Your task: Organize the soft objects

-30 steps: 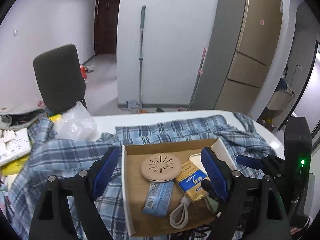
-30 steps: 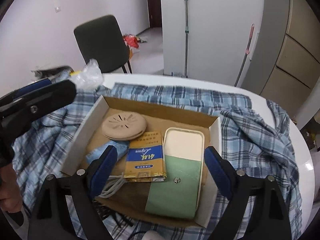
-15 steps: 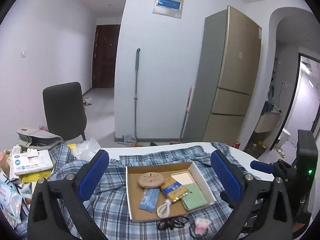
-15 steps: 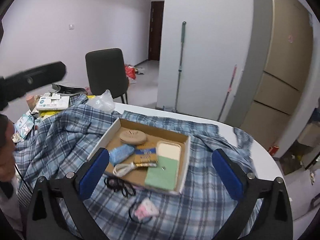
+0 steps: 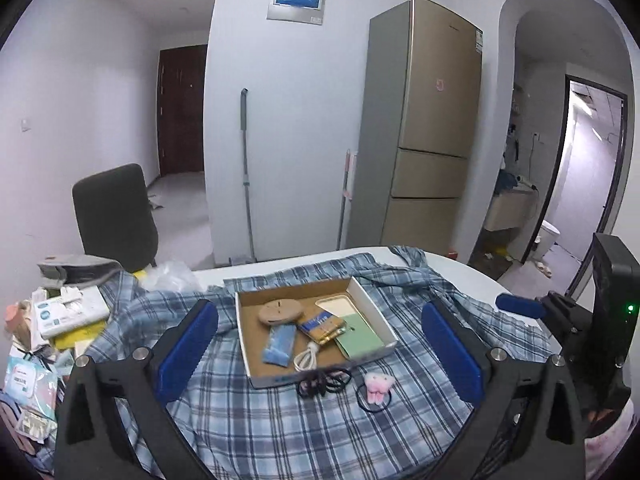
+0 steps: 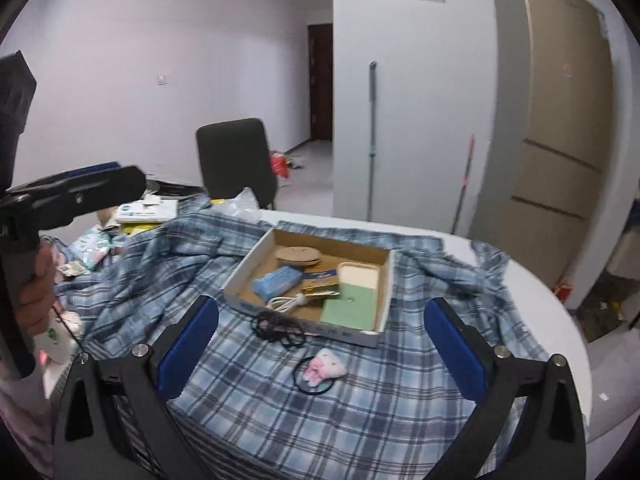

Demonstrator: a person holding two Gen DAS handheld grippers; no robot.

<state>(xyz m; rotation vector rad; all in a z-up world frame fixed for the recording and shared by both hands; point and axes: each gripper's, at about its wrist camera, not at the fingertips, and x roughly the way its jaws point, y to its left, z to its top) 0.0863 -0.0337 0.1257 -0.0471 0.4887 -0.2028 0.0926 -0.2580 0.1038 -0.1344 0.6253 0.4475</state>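
A shallow cardboard box [image 5: 370, 305] [image 6: 386, 280] lies on a blue plaid shirt [image 5: 260, 420] [image 6: 360, 400] spread over a white table. The box holds a beige disc [image 5: 280, 312], a blue pouch [image 5: 279, 345], a gold packet [image 5: 323, 325], a white cable [image 5: 306, 358] and a green-and-cream case [image 5: 356, 338]. In front of the box lie black hair ties [image 5: 322, 381] [image 6: 276, 326] and a pink plush hair tie [image 5: 376, 389] [image 6: 322, 366]. My left gripper [image 5: 320, 354] and right gripper [image 6: 322, 350] are both open, empty, held back above the near shirt.
Boxes, packets and tissue packs [image 5: 60, 312] are piled at the table's left. A clear plastic bag [image 5: 168, 276] lies at the back. A dark chair [image 5: 114, 216], a mop [image 5: 246, 172] and a fridge [image 5: 424, 120] stand beyond the table.
Both grippers have pulled back and up from the box, so the whole table shows. Their jaws have opened wider. The hair ties in front of the box have come into view.
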